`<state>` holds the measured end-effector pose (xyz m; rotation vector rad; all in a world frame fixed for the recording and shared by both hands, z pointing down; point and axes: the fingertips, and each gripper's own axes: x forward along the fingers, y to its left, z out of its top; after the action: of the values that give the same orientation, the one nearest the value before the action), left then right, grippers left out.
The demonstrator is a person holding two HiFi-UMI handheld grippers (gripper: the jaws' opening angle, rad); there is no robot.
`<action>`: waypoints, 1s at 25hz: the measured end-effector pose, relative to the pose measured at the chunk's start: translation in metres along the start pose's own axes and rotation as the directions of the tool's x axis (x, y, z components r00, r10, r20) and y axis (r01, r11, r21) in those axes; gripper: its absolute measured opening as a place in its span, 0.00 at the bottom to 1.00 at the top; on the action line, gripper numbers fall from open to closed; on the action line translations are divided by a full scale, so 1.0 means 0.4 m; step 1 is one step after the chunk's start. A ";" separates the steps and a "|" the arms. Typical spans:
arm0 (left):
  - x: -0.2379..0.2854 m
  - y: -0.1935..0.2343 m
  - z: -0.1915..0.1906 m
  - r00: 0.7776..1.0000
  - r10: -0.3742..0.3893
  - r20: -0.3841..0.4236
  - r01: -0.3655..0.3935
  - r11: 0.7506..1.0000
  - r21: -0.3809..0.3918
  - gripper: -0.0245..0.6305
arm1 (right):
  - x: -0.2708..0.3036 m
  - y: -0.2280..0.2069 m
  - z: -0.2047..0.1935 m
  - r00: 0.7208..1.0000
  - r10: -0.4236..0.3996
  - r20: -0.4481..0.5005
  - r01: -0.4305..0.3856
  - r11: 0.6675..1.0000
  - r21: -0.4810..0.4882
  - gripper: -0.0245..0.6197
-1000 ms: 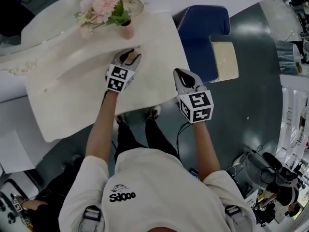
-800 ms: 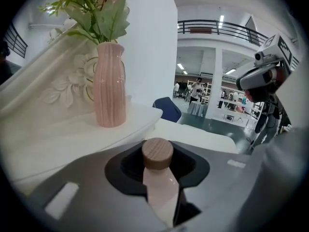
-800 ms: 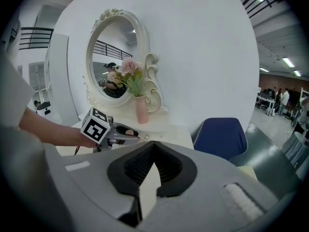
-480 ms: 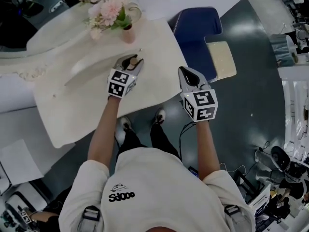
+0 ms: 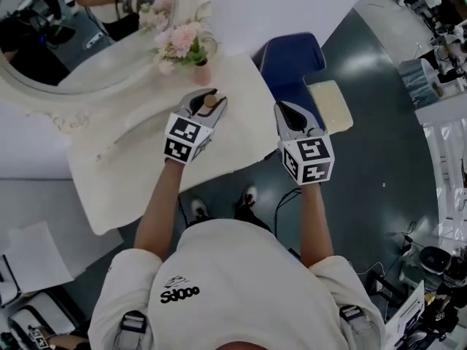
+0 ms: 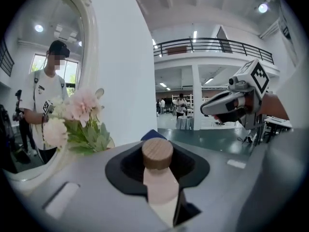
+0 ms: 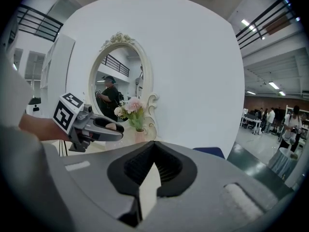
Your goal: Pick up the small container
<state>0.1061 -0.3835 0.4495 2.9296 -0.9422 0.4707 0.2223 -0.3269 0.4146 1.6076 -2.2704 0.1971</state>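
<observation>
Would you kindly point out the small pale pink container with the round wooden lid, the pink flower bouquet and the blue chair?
small pale pink container [image 6: 161,187]: left gripper view, its body.
pink flower bouquet [image 5: 183,38]: head view, a blossom.
blue chair [image 5: 292,64]: head view, seat.

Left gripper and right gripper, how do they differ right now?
The left gripper is clamped on the small container, a pale pink bottle with a wooden cap; the right gripper holds nothing. The left gripper's jaws stand apart around the bottle; the right gripper's jaws are together. The left gripper is over the white table; the right gripper is past its edge. Both bear a marker cube and point away from the person.
</observation>
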 end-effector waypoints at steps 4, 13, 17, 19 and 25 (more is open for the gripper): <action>-0.039 0.006 0.082 0.999 0.001 0.041 -0.002 1.000 0.023 0.24 | -0.022 -0.004 0.059 0.999 -0.019 0.046 0.021 0.999 -0.029 0.04; -0.130 0.008 0.210 0.993 0.014 0.115 -0.022 0.998 0.066 0.24 | -0.076 0.005 0.161 0.990 -0.041 0.131 0.053 0.994 -0.092 0.04; -0.156 -0.012 0.251 0.989 0.001 0.147 -0.014 0.996 0.091 0.24 | -0.095 0.022 0.193 0.987 -0.024 0.159 0.043 0.992 -0.115 0.04; -0.167 -0.017 0.268 0.988 -0.001 0.157 -0.016 0.995 0.103 0.24 | -0.096 0.027 0.203 0.986 -0.020 0.165 0.040 0.992 -0.121 0.04; -0.176 -0.030 0.289 0.987 -0.005 0.162 -0.013 0.994 0.109 0.24 | -0.098 0.023 0.202 0.988 -0.027 0.153 0.047 0.990 -0.135 0.04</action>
<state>0.0905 -0.3476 0.3194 3.1054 -0.9686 0.2967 0.2090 -0.3141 0.3264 1.6400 -2.3055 -0.0934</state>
